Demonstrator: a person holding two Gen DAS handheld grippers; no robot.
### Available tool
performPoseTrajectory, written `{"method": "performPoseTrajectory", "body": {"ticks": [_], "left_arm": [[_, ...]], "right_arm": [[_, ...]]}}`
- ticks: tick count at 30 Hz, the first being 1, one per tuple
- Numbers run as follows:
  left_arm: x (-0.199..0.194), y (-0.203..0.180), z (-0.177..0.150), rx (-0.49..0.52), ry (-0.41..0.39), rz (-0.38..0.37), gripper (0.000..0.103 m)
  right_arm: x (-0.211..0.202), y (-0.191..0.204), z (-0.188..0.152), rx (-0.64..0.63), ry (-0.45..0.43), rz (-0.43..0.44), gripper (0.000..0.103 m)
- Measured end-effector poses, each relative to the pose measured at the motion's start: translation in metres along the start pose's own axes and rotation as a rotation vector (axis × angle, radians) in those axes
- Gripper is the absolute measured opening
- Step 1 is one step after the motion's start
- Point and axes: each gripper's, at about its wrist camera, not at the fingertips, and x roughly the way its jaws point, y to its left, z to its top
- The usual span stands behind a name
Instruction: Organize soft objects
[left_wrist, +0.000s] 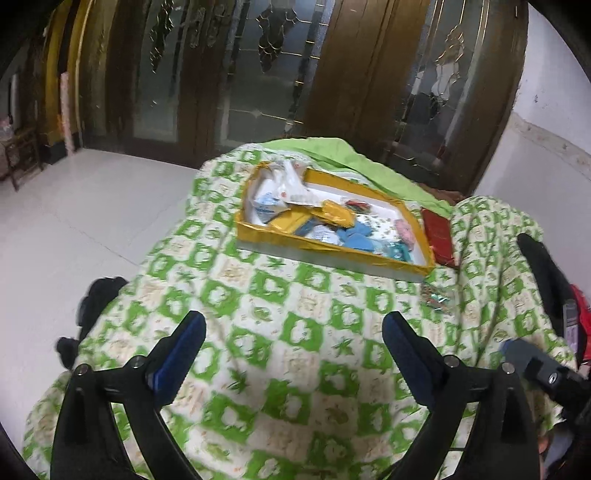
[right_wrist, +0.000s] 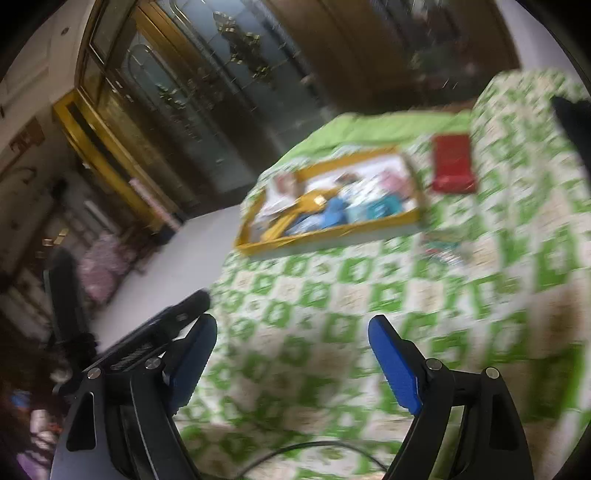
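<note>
A shallow yellow-rimmed box (left_wrist: 334, 248) sits on a green-and-white patterned blanket (left_wrist: 280, 354), holding several soft packets and cloth pieces in white, blue, yellow and pink. A small shiny packet (left_wrist: 436, 295) lies on the blanket just in front of the box's right corner. My left gripper (left_wrist: 293, 325) is open and empty, well short of the box. My right gripper (right_wrist: 291, 328) is open and empty over the blanket; the box (right_wrist: 325, 236) and the small packet (right_wrist: 443, 247) lie ahead in its blurred view.
A red flat item (left_wrist: 437, 234) lies right of the box, also in the right wrist view (right_wrist: 453, 168). Dark cloth (left_wrist: 98, 299) hangs at the blanket's left edge. White tiled floor (left_wrist: 92, 221) lies left; wood and glass doors (left_wrist: 258, 74) stand behind.
</note>
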Motion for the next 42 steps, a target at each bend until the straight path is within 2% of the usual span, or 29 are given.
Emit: {"method": "performPoseTrajectory", "body": {"ticks": [1,6,10,17,22,25,27,28,30,31,36,42], "left_arm": [[-0.005,0.0,-0.002,0.011,-0.007,0.024,0.099],[-0.025,-0.002,-0.008,0.086,-0.066,0.144,0.103],[-0.031,-0.001,-0.007,0.124,-0.08,0.2,0.103],[-0.037,-0.006,-0.006,0.142,-0.1,0.168,0.103],[-0.039,-0.01,-0.005,0.157,-0.107,0.206,0.103],[-0.041,-0.006,-0.003,0.135,-0.108,0.201,0.103],[-0.042,-0.005,-0.002,0.128,-0.104,0.196,0.103],[-0.043,-0.005,-0.002,0.13,-0.101,0.195,0.103],[-0.045,-0.007,-0.003,0.14,-0.109,0.195,0.103],[-0.046,-0.007,-0.004,0.144,-0.117,0.199,0.103],[-0.043,-0.009,-0.004,0.14,-0.112,0.194,0.103],[-0.042,-0.01,-0.004,0.146,-0.105,0.195,0.103]], "right_arm": [[-0.003,0.001,-0.001,-0.01,-0.011,-0.036,0.089],[-0.008,0.005,0.0,-0.046,-0.033,-0.1,0.092],[-0.015,0.012,0.001,-0.088,-0.064,-0.143,0.092],[-0.026,0.02,0.004,-0.11,-0.077,-0.18,0.093],[-0.031,0.027,0.004,-0.117,-0.063,-0.208,0.093],[-0.035,0.032,0.004,-0.12,-0.058,-0.211,0.093],[-0.04,0.035,0.004,-0.102,-0.03,-0.204,0.093],[-0.045,0.035,0.003,-0.069,0.021,-0.19,0.093],[-0.058,0.034,0.0,-0.004,0.071,-0.127,0.093],[-0.07,0.038,-0.002,0.001,0.06,-0.109,0.093],[-0.08,0.051,0.0,-0.111,-0.069,-0.198,0.095],[-0.063,0.045,0.0,-0.134,-0.081,-0.235,0.095]]}}
